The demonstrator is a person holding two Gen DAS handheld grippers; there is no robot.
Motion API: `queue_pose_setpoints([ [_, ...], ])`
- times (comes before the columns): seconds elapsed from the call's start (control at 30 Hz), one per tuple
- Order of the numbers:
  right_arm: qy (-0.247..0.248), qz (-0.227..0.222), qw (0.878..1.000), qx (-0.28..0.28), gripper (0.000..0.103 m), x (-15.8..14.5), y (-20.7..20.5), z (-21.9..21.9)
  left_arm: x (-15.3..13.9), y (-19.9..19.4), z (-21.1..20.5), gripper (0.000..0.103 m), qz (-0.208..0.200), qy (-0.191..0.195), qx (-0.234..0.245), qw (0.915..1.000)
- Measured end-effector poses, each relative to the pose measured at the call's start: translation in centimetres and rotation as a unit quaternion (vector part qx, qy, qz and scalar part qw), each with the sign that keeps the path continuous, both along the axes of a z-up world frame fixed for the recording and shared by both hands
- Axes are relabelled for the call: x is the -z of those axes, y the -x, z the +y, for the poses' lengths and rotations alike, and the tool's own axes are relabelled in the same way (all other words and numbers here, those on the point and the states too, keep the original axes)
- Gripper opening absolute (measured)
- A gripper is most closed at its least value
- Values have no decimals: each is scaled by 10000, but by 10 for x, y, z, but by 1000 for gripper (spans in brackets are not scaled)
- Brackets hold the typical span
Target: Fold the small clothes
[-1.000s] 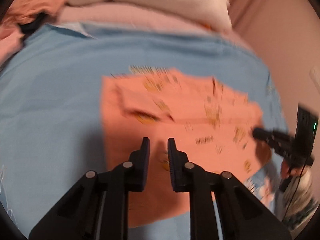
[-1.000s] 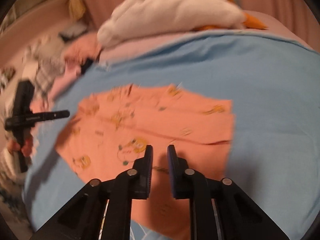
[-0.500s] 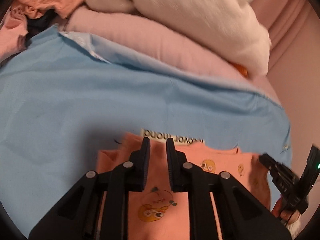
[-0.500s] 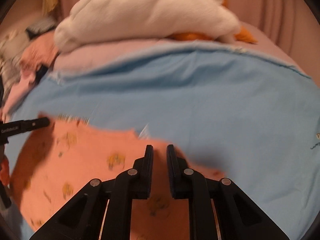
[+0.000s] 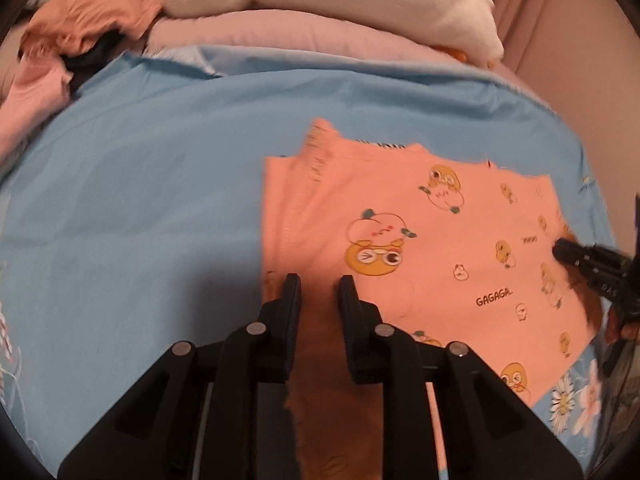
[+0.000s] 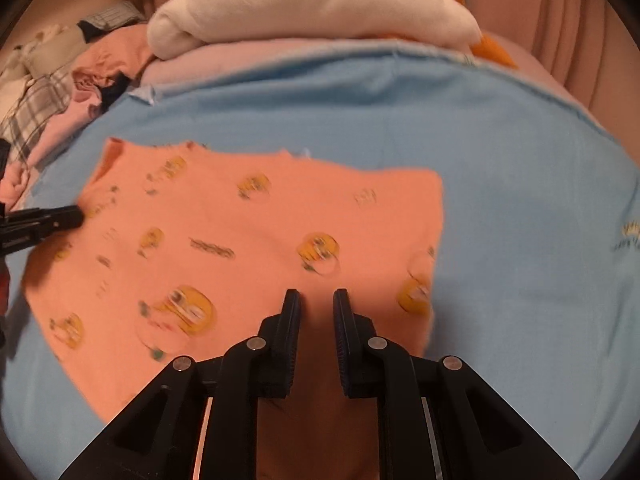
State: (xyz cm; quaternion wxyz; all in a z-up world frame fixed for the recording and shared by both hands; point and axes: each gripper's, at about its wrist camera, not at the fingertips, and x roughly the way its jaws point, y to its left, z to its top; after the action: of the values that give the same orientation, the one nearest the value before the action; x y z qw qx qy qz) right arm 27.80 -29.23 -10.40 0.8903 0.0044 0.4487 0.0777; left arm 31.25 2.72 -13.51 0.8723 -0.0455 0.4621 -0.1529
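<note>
Left wrist view: the orange shirt [image 5: 432,264] with little cartoon faces lies flat on the blue sheet [image 5: 140,184]. The left gripper [image 5: 319,292] sits over the near edge of the shirt. Its jaws are opening, and orange cloth runs up between them, but it is hard to tell if the pads are touching it. At the right side of this view, the right gripper [image 5: 568,254] has its tips at the shirt's far edge.

Right wrist view: the same orange shirt [image 6: 248,248] spreads across the blue sheet [image 6: 520,184], a bit blurry. The right gripper [image 6: 316,300] is over the near edge of the shirt. Its jaws stand a small way apart, with orange cloth showing in the gap; I cannot tell if they pinch it. The left gripper [image 6: 76,216] pokes in from the left, at the shirt's edge.

Behind the sheet sits a fluffy white blanket [image 6: 320,4] on a pink pillow [image 5: 288,36]. A pile of other clothes [image 6: 68,80] lies off to the left.
</note>
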Motion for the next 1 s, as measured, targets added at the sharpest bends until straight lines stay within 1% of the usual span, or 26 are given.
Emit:
queue_pose_setpoints([
  [0.07,-54,56,9995,313,15,-3,-1,-13,-5,4,12,21,106,243,-133,9996],
  [0.1,-113,61,9991,413,15,-4,1,-17,-8,10,17,21,103,265,-198,9994],
  [0.17,-160,29,9984,549,15,-11,7,-22,-17,22,21,20,55,265,-234,9994],
  [0.2,-211,-60,9986,491,15,-18,15,-21,-20,33,24,20,31,391,-189,9991],
  [0.23,-294,-162,9988,358,15,-24,26,-16,-22,41,24,20,-2,438,-153,9989],
  [0.33,-379,-268,9989,17,16,-28,52,-1,-21,61,21,20,-27,552,-15,9985],
  [0.4,-345,-244,9989,-192,16,-23,67,10,-15,67,16,21,-25,441,63,9990],
  [0.47,-229,-59,9994,-260,16,-7,75,16,-1,66,14,24,150,301,29,9994],
  [0.5,-206,50,9995,-225,16,1,75,15,6,66,14,24,257,320,20,9992],
  [0.53,-244,160,9994,-205,16,8,76,13,8,69,14,24,210,348,6,9992],
  [0.6,-471,26,9987,-182,16,13,80,5,5,69,17,24,275,451,-37,9986],
  [0.63,-539,69,9984,-131,16,12,81,3,4,70,19,25,312,511,-54,9982],
  [0.67,-619,121,9980,-61,16,10,81,0,2,71,22,28,353,591,-65,9976],
  [0.7,-648,150,9978,4,16,6,82,-1,1,74,25,38,382,679,-76,9969],
  [0.73,-680,143,9976,37,23,2,84,-1,-1,76,30,45,400,805,-102,9959],
  [0.77,-760,107,9970,51,29,-2,86,-1,-2,77,34,59,416,915,-146,9948],
  [0.8,-838,66,9964,73,44,-4,89,-1,-2,77,40,66,429,1122,-236,9925],
  [0.83,-949,1,9954,106,55,-7,91,0,-2,78,44,66,444,1295,-300,9901],
  [0.93,-1165,-104,9931,64,56,-10,93,9,-1,67,49,66,566,1619,-471,9841],
  [1.0,-1299,-150,9914,-96,56,-13,87,21,1,60,48,66,638,1771,-484,9809],
])
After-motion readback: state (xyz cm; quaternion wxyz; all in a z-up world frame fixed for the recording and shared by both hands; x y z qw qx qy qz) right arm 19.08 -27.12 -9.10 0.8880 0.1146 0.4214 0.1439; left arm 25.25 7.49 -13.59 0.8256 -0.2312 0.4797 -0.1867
